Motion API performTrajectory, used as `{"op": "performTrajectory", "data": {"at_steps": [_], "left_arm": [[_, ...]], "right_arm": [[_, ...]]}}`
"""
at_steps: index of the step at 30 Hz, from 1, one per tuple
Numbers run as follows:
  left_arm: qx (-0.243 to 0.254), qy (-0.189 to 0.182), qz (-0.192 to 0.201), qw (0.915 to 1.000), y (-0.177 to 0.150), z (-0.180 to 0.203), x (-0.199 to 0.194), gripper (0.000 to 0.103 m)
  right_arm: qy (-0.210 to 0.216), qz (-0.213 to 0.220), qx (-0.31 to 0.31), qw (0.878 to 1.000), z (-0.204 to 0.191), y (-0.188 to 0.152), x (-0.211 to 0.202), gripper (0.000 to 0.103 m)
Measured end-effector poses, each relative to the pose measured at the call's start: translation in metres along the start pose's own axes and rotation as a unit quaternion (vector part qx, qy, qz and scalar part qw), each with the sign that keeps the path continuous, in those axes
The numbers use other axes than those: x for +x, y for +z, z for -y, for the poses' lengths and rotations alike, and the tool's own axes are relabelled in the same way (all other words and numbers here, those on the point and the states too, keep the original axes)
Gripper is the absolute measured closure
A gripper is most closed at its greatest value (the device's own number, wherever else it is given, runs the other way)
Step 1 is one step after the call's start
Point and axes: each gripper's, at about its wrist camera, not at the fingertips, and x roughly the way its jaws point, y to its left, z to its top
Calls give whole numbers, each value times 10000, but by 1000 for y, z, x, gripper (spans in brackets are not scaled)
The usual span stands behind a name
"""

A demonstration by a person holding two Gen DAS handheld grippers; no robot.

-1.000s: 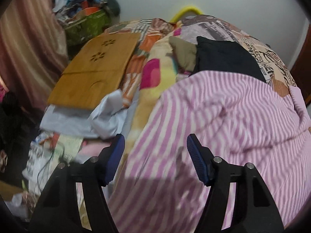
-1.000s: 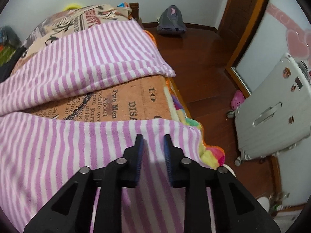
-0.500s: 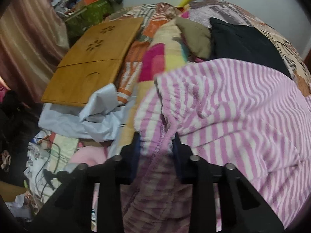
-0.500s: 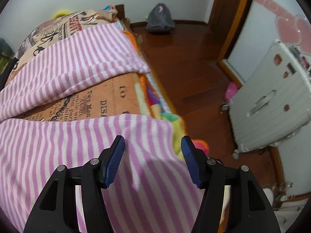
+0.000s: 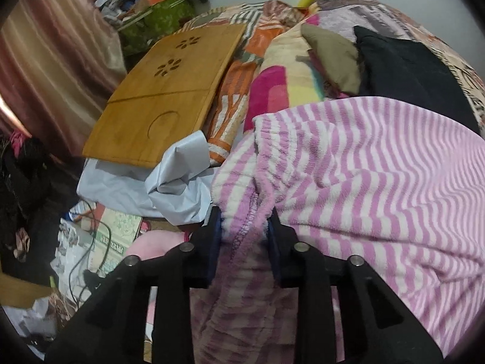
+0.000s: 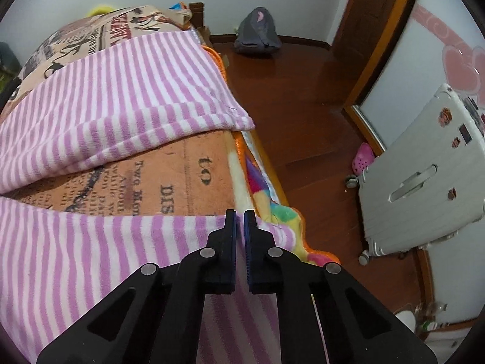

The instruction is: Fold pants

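Pink-and-white striped fleece pants (image 5: pixel 379 170) lie spread on a bed. In the left wrist view my left gripper (image 5: pixel 244 221) is shut on a bunched fold at the waistband corner, which is lifted off the bed. In the right wrist view both legs show: the far leg (image 6: pixel 121 91) lies flat and the near leg (image 6: pixel 91 251) runs under my right gripper (image 6: pixel 239 221), which is shut on the near leg's hem edge close to the bed's right side.
A wooden lap tray (image 5: pixel 160 97), grey cloth (image 5: pixel 169 182), a dark pillow (image 5: pixel 409 69) and clutter lie to the left on the bed. Right of the bed are a wooden floor (image 6: pixel 303 115), a grey backpack (image 6: pixel 257 33), a white suitcase (image 6: pixel 424 182) and a pink shoe (image 6: pixel 362 157).
My left gripper closed on the waistband and lifted it, bunching the fabric. My right gripper opened half a second ago and has now shut again on the near leg's hem.
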Motion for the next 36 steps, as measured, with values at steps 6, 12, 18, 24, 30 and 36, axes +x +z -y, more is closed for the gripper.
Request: {"op": "performTrajectory", "data": {"at_steps": [6, 12, 18, 24, 30, 36], "left_arm": [[-223, -420, 303, 9984, 7, -19, -46, 52], [-341, -354, 643, 9967, 46, -26, -62, 39], [-120, -302, 196, 9993, 85, -5, -3, 39], [-109, -206, -548, 9982, 94, 8, 65, 39], [-293, -409, -1066, 9930, 87, 3, 106, 36], [-350, -498, -1062, 9925, 86, 4, 110, 38]], "right_arm": [[59, 258, -71, 9996, -9, 13, -33, 70], [116, 804, -443, 9957, -38, 37, -63, 43], [236, 917, -591, 9937, -60, 72, -53, 39], [126, 892, -662, 9937, -65, 100, -28, 38], [409, 692, -321, 9962, -55, 135, 18, 38], [480, 524, -265, 9971, -61, 169, 66, 38]]}}
